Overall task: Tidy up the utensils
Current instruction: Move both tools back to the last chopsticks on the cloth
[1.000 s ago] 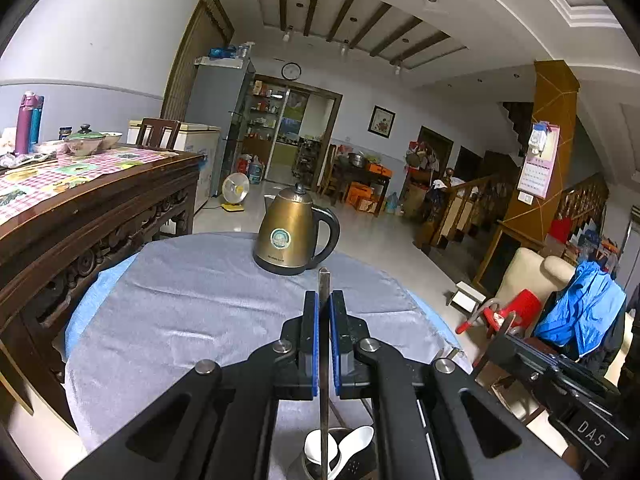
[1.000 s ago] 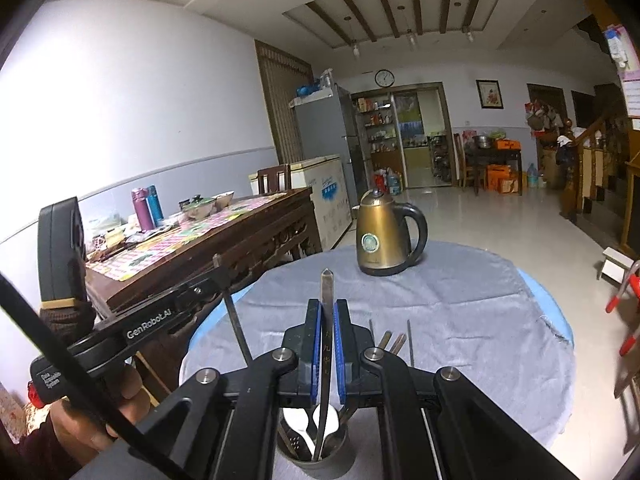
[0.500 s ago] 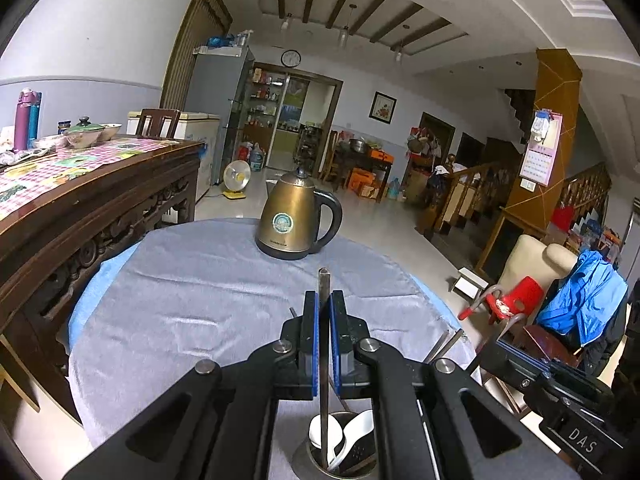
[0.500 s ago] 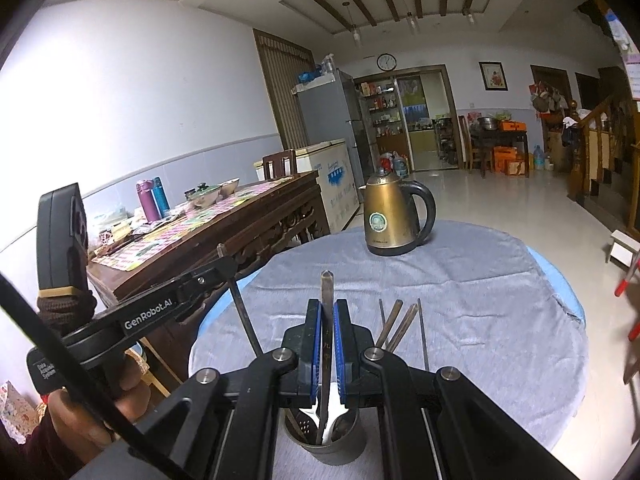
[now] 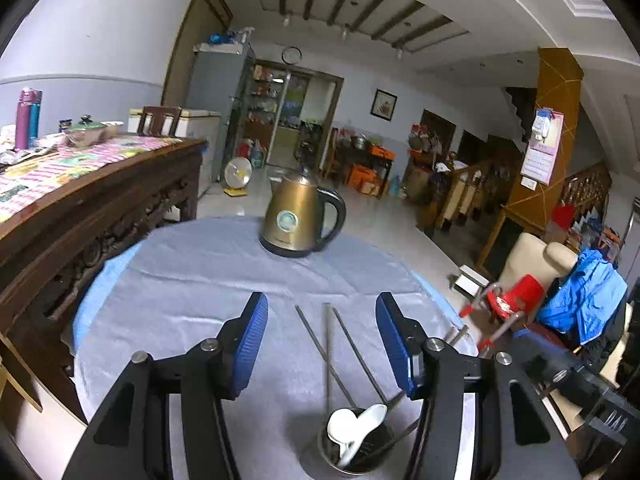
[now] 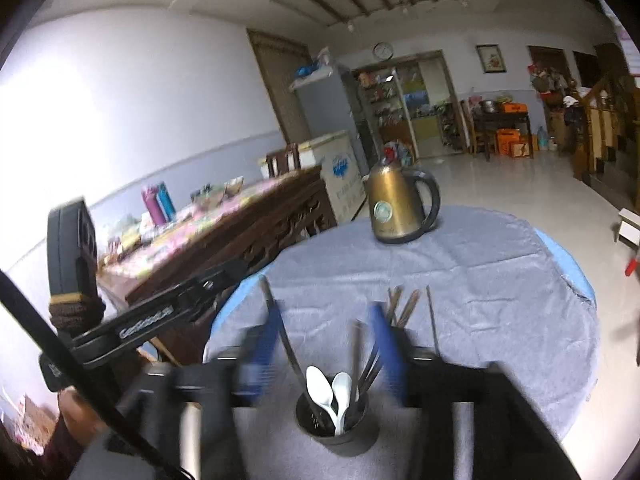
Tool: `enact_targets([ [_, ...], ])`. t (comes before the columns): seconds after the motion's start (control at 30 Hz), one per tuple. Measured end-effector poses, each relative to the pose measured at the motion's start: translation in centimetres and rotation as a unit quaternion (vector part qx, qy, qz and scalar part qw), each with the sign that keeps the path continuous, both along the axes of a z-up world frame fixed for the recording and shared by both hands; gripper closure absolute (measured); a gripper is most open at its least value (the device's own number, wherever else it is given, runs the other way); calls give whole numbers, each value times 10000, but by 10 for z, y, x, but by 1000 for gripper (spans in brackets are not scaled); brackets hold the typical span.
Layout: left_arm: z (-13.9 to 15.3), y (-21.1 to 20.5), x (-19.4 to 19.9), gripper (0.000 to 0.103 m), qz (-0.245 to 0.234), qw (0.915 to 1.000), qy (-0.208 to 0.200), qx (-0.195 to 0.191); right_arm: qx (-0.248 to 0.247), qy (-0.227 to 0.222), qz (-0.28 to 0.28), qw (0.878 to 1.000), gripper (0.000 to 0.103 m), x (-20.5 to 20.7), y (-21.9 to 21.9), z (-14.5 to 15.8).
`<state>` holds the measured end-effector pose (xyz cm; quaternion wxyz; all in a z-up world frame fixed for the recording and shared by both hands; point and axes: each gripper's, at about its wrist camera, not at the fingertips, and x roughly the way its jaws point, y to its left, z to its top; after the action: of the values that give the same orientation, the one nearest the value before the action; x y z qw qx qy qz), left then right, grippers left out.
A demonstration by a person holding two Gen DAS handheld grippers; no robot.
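A dark metal utensil holder (image 5: 354,450) (image 6: 338,420) stands on the grey cloth of the round table, just in front of both grippers. It holds two white spoons (image 6: 330,392) and several metal chopsticks (image 5: 328,356). My left gripper (image 5: 322,344) is open and empty above the holder. My right gripper (image 6: 324,356) is open and empty too, blurred by motion, with the holder between its fingers. A pair of brown chopsticks (image 6: 404,306) and one metal chopstick (image 6: 432,318) lie on the cloth behind the holder.
A bronze kettle (image 5: 298,218) (image 6: 396,208) stands at the far side of the table. A dark carved wooden sideboard (image 5: 92,208) with bottles and bowls runs along the left. The left gripper's body (image 6: 160,312) reaches in at the left of the right wrist view.
Both grippers were shut on a metal chopstick each. Both have opened, and the chopsticks now stand in the holder. The cameras have tilted down toward the table.
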<state>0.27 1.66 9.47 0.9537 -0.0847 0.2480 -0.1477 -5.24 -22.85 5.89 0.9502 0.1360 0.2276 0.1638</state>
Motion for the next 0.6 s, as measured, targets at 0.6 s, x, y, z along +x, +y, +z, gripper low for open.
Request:
enact_targets([
  [0.6, -51, 43, 41, 46, 705, 9931, 922, 141, 795, 268, -1422, 9863, 45, 11, -87, -28],
])
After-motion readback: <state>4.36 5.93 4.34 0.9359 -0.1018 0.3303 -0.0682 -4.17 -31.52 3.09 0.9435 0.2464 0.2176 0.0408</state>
